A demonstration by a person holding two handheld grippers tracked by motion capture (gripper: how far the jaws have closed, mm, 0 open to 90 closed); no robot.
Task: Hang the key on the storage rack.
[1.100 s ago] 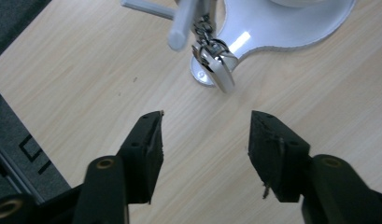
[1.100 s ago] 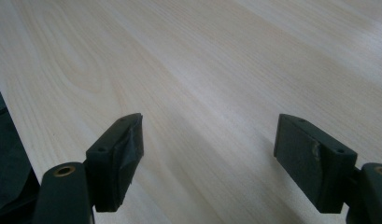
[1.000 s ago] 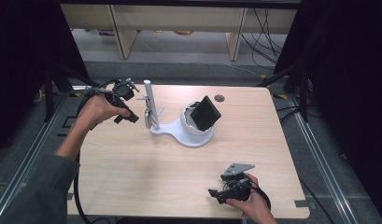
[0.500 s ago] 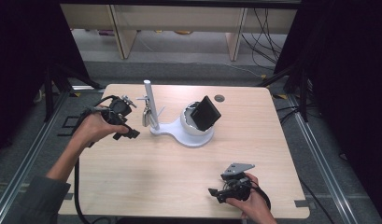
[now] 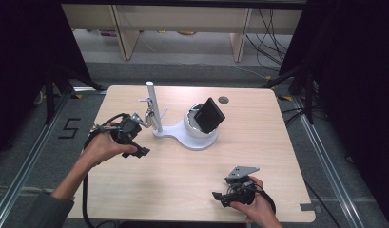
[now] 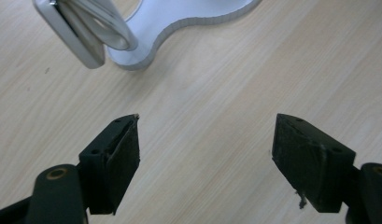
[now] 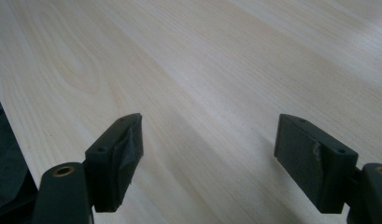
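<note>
We see a light wooden table (image 5: pixel 182 190) from above, with a white stand (image 5: pixel 182 135) on its far half. The stand has a flat base, an upright white post (image 5: pixel 153 107) at its left end, and a round cup at its right end with a black block (image 5: pixel 210 115) resting tilted in it. A small metal clip (image 5: pixel 147 116) hangs on the left side of the post.

Our left gripper (image 5: pixel 131 137) sits on the left of the table, just beside the post and the clip, but apart from them. Its jaws have just been opening and now stand wide, released, with nothing between them. In the left gripper view, bare wood lies between the black pads (image 6: pixel 125 154), and beyond them we see the curved edge of the stand's base (image 6: pixel 179 23) and the metal clip (image 6: pixel 81 32), close but not touching.

Our right gripper (image 5: pixel 230 192) rests near the table's near edge on the right, well apart from the stand. Its jaws are spread wide too, gripping nothing; the right gripper view shows bare table (image 7: pixel 202 56) between the pads (image 7: pixel 128 149).
</note>
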